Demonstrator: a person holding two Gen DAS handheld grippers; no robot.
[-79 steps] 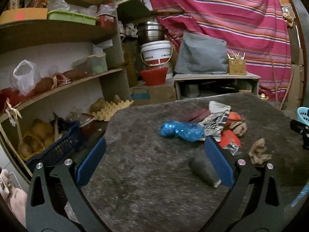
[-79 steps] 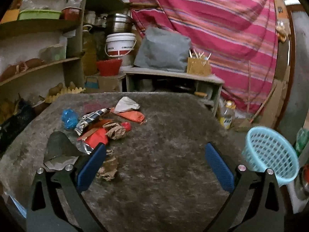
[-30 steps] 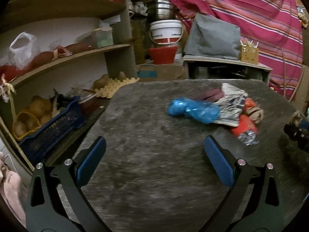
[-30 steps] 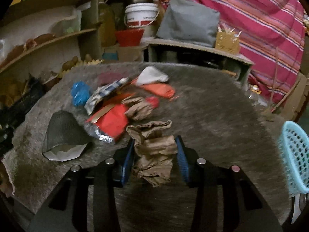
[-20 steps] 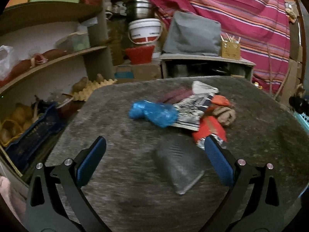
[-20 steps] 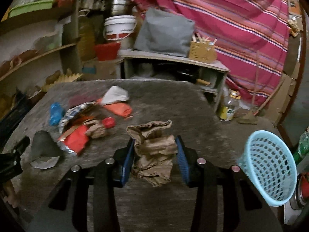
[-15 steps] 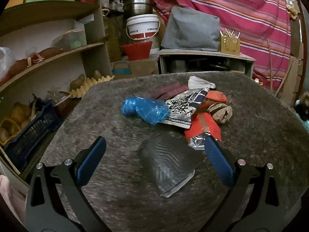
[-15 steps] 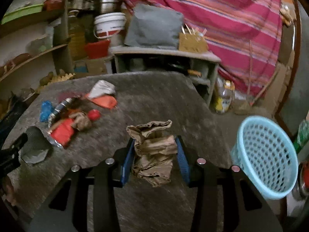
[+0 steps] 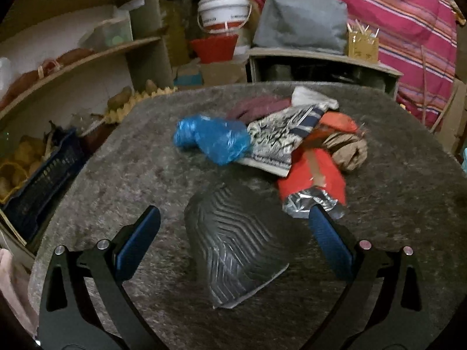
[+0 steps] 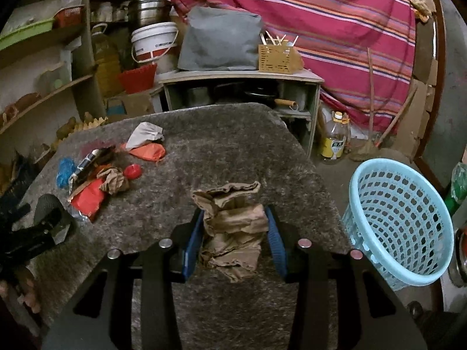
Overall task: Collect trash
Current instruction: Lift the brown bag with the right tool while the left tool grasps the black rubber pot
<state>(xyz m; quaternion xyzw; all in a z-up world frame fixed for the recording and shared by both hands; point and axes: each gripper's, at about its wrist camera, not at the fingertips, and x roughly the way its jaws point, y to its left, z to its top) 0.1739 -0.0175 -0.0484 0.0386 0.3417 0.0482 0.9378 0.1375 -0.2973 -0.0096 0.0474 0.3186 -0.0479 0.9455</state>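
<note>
A: Now, item one, the right gripper (image 10: 235,240)?
B: Angled downward over the grey felt table (image 10: 233,145), jaws pinching a crumpled brown paper bag (image 10: 232,233). The light-blue basket (image 10: 400,218) stands on the floor, just beside the table's right edge.

A: Item two, the left gripper (image 9: 233,233)?
B: Tilted down, jaws spread wide, nothing pressed. A ribbed dark wrapper (image 9: 233,248) lies on the table between its fingers.

A: Remaining trash?
B: Blue plastic bag (image 9: 213,140), red foil packet (image 9: 315,178), brown paper wad (image 9: 348,148), clustered beyond the wrapper.
</note>
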